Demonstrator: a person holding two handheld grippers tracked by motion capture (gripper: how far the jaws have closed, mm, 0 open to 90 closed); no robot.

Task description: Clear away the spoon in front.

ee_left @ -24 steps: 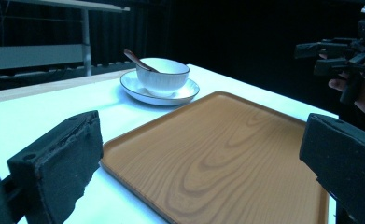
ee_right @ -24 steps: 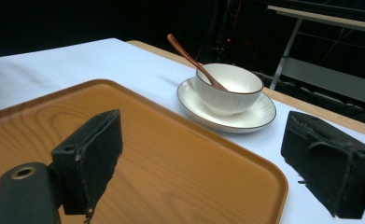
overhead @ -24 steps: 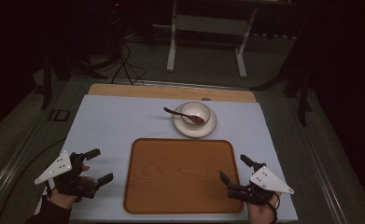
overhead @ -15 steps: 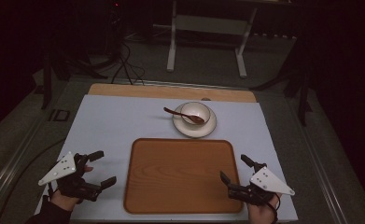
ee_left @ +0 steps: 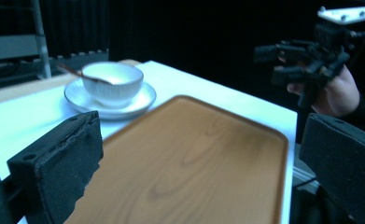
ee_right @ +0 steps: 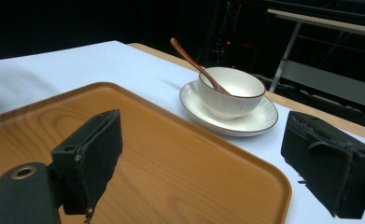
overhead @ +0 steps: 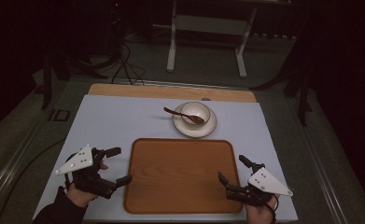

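Left gripper (overhead: pixel 116 165): held in a hand at the lower left of the high view; jaws are seen spread wide apart, nothing between them, pointed at the tray's left edge.
Right gripper (overhead: pixel 231 170): held at the lower right of the high view; jaws are likewise parted and empty, over the tray's right edge.
Tray (overhead: pixel 180 172): wooden, bare, laid flat in the lower centre of the high view between both grippers.
Saucer (overhead: pixel 194 126): white, set just beyond the tray's far edge, above centre.
Bowl (overhead: pixel 195 112): white, seated on the saucer.
Spoon (overhead: pixel 182 114): brown, rested in the bowl, handle angled to the upper left.
Table (overhead: pixel 115 119): covered by a white sheet.
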